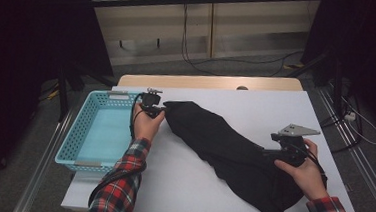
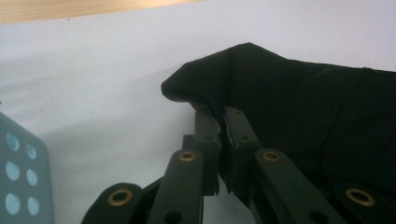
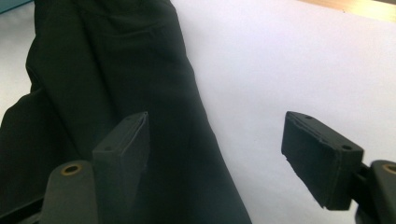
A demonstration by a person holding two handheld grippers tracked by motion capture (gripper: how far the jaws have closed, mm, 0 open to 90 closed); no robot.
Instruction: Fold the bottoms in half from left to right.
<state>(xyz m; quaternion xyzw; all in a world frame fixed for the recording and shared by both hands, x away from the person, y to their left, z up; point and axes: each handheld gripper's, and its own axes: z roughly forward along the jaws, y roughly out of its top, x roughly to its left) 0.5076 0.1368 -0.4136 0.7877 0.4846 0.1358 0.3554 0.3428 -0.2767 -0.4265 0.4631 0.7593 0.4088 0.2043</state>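
Observation:
A black garment [image 1: 223, 148] lies in a long diagonal across the white table [image 1: 271, 104], from the middle back to the front right. My left gripper [image 1: 161, 109] is at the garment's far left corner; in the left gripper view its jaws are shut on a raised fold of the black garment [image 2: 303, 102]. My right gripper [image 1: 269, 148] rests over the garment's right part, a grey plate on top. In the right gripper view, my right gripper [image 3: 219, 154] stands open: one jaw is over the black garment [image 3: 116, 70], the other over bare table, with nothing gripped.
A light blue perforated basket [image 1: 68, 142] stands at the table's left edge, close beside my left hand, and its wall [image 2: 18, 172] appears in the left gripper view. A wooden strip [image 1: 202, 82] runs along the table's far side. Cables lie on the floor beyond.

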